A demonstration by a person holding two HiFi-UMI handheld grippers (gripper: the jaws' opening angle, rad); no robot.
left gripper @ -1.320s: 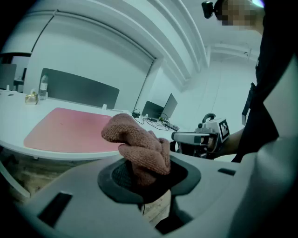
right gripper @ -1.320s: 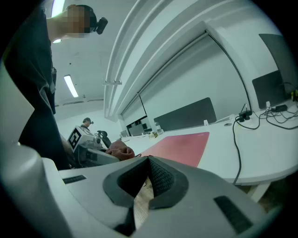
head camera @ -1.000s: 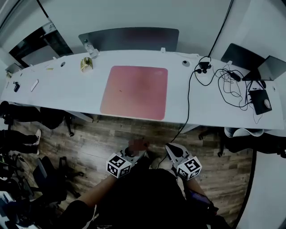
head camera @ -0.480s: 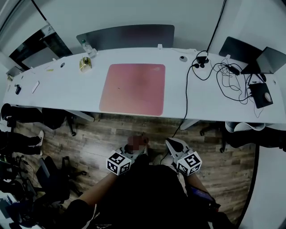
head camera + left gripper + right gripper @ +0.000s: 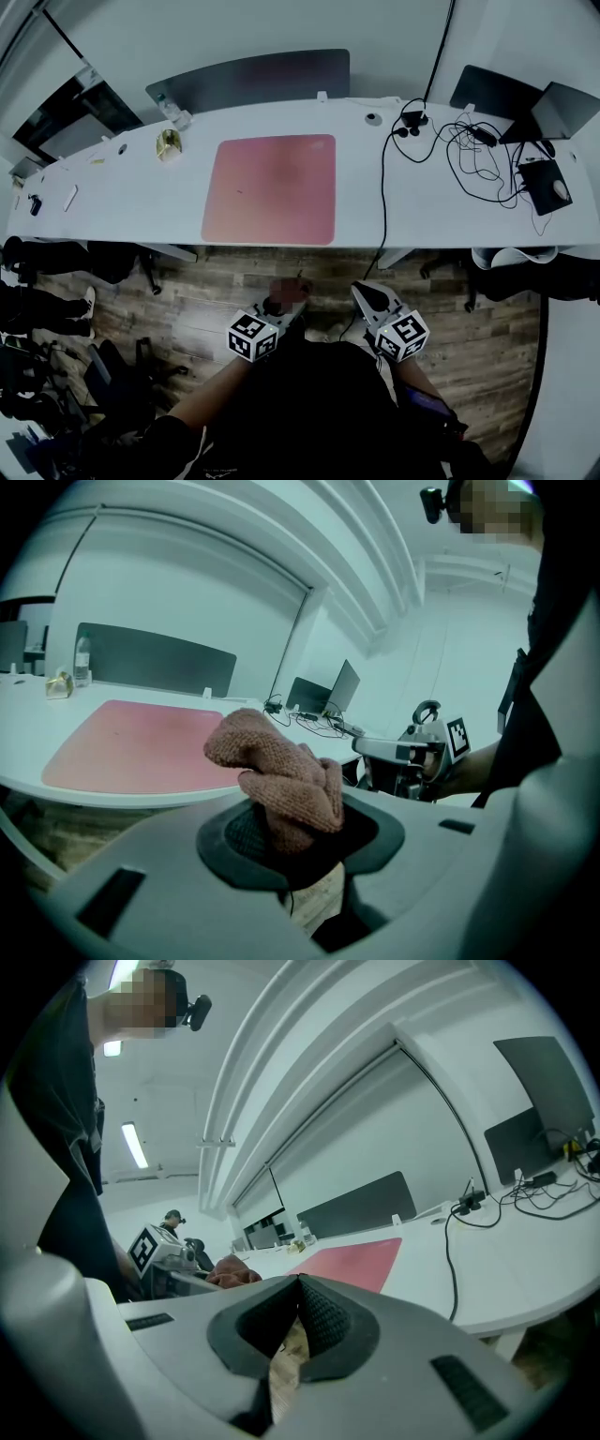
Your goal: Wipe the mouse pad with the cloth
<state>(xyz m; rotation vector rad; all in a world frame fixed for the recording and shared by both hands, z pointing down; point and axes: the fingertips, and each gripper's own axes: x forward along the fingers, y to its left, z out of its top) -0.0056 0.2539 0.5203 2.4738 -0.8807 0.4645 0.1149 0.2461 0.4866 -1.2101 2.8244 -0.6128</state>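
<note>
While the person stands back from the long white curved table (image 5: 122, 202), both tongs hang over the brown wooden plank floor (image 5: 211, 295), short of the table's near edge. The left tongs (image 5: 283, 307) are clamped on a crumpled reddish-brown knitted cloth (image 5: 281, 775), which bulges up and out above the jaws in the left gripper view. The right tongs (image 5: 366, 296) are drawn together, with only a thin slit between the pads and nothing held in it.

The square pink mouse pad (image 5: 272, 187) lies flat on the middle of the table, its surface bare. Its near edge runs just inside the table's near edge, and its far edge stops short of the dark grey partition panel (image 5: 248, 80) standing along the back. To the left of the pad is a wide stretch of bare white top; a small gold-coloured object (image 5: 169, 145) sits beyond the pad's far left corner, apart from it. To the right, a thin black cable (image 5: 382, 202) crosses the table near the pad's right edge without touching it and drops over the front edge to the floor. Farther right, well apart from the pad, lie a tangle of black cables (image 5: 473, 159) and an open dark laptop (image 5: 562, 103).
</note>
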